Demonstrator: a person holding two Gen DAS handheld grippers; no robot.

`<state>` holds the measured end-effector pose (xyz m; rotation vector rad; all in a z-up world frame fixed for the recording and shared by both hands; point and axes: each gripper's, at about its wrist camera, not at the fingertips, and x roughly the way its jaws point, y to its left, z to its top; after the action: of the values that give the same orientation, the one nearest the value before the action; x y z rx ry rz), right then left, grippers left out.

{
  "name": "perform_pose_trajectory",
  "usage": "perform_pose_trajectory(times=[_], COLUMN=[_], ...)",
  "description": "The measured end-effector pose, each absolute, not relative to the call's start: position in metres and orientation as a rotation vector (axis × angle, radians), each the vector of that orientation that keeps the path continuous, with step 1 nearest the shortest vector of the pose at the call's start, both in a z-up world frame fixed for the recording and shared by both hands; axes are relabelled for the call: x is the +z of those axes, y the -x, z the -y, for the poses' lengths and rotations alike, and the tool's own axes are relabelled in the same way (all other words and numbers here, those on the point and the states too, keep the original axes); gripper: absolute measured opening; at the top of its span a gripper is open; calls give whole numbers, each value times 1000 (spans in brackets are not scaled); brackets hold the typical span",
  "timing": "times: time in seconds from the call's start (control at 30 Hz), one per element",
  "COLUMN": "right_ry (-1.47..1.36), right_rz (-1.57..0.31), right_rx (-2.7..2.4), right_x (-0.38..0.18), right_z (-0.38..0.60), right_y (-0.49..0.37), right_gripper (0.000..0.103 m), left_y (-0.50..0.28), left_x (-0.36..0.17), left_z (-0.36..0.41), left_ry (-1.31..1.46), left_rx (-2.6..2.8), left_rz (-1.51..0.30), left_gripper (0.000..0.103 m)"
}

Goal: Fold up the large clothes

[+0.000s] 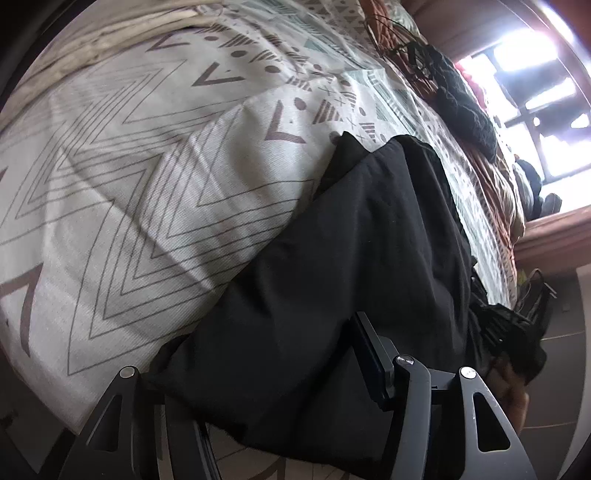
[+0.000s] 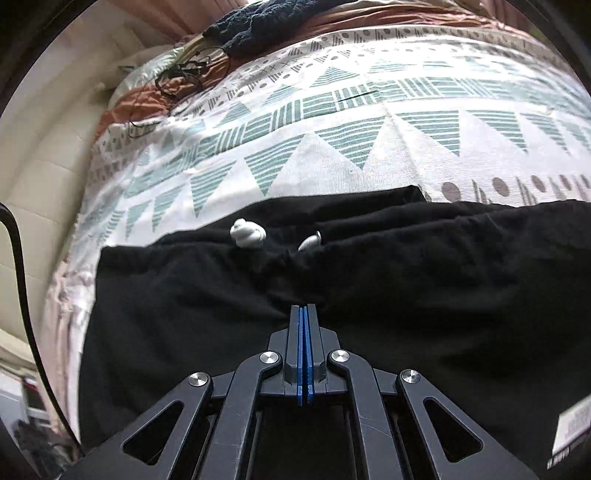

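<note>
A large black garment (image 1: 332, 258) lies on a patterned bedspread (image 1: 129, 166). In the left wrist view my left gripper (image 1: 280, 376) is open, its jaws wide apart around the garment's near edge, with only the right finger (image 1: 369, 350) showing clearly. In the right wrist view the same black garment (image 2: 406, 277) shows its waistband with a knotted white drawstring (image 2: 246, 233). My right gripper (image 2: 303, 308) is shut, its blue pads pressed together at the garment's fabric; whether cloth is pinched between them I cannot tell.
The bedspread (image 2: 332, 129) has teal triangles. A dark knit item (image 2: 266, 22) and tangled black cords (image 2: 184, 74) lie on an orange cover at the far side. A bright window (image 1: 535, 92) and a wooden ledge (image 1: 554, 236) stand beyond the bed.
</note>
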<state>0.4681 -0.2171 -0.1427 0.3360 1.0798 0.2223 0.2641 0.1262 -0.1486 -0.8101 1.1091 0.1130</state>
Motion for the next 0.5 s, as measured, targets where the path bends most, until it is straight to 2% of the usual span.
perform_pose_trajectory(times=[0.07, 0.1, 0.13, 0.2, 0.27, 0.33, 0.37, 0.5], right_ry=[-383, -393, -401, -417, -436, -438, -437, -438], right_rz=[-1083, -1080, -1072, -1041, -1015, -1002, -1001, -1021], right_rx=[249, 251, 245, 235, 250, 260, 268, 321], right_x=[-143, -142, -139, -128, -115, -105, -102, -97], right_z=[224, 224, 227, 230, 234, 232, 231, 227], right_y=[-469, -467, -464, -458, -451, -448, -444, -424], right_gripper=[4, 4, 4, 5, 12, 36, 39, 41], left_y=[-266, -267, -268, -268, -266, -266, -266, -267], left_x=[-147, -148, -147, -143, -135, -127, -122, -103], left_z=[-124, -124, -124, -125, -126, -124, -123, -118], left_ry=[782, 785, 789, 788, 795, 797, 796, 793], left_rx=[97, 78, 52, 30, 15, 6, -1, -37], left_rz=[-1107, -1107, -1105, -1093, -1073, -1055, -1043, -997], left_gripper=[44, 31, 26, 20, 17, 14, 14, 12])
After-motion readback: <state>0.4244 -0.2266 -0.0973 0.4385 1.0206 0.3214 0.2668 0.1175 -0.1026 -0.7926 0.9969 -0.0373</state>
